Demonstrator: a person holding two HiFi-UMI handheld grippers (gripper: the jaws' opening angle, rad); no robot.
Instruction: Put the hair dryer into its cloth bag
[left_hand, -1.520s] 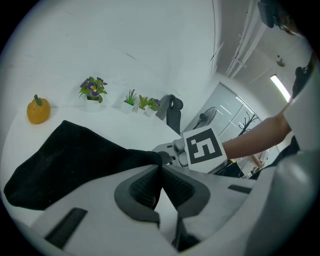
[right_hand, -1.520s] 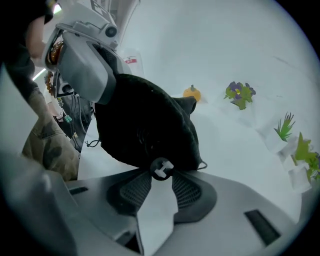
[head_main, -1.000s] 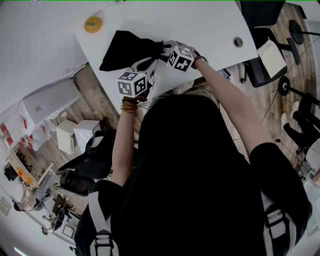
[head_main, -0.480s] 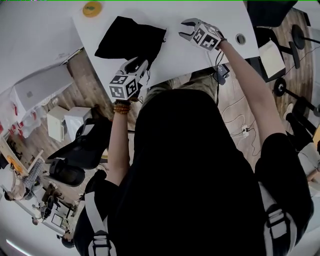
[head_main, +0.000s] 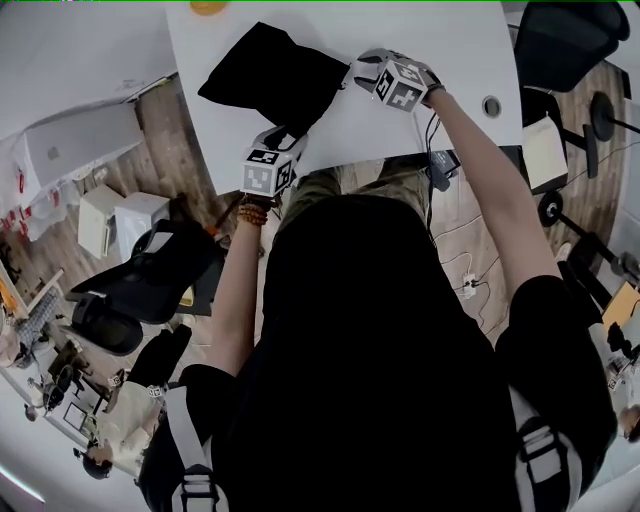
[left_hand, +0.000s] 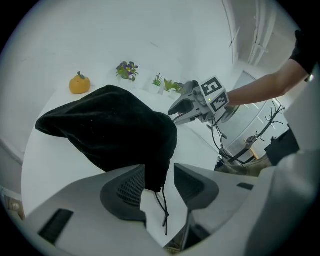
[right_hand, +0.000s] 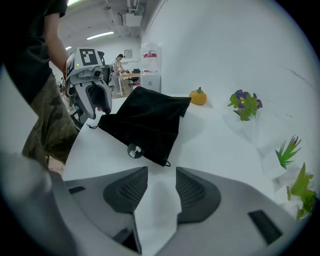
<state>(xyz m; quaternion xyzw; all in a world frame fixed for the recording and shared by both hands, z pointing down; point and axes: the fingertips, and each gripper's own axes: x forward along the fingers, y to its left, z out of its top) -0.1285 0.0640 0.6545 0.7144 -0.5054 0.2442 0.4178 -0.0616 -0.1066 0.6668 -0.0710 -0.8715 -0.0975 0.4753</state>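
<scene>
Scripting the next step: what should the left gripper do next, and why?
Probably close the left gripper on the bag edge. Its jaws have just been opening and stand apart, with the bag's corner and drawstring hanging between them, ungripped. The right gripper is open and empty.

The cloth bag (head_main: 272, 78) lies on the table (head_main: 420, 130), left gripper (head_main: 284, 138) at its near corner, right gripper (head_main: 358, 72) at its right.
</scene>
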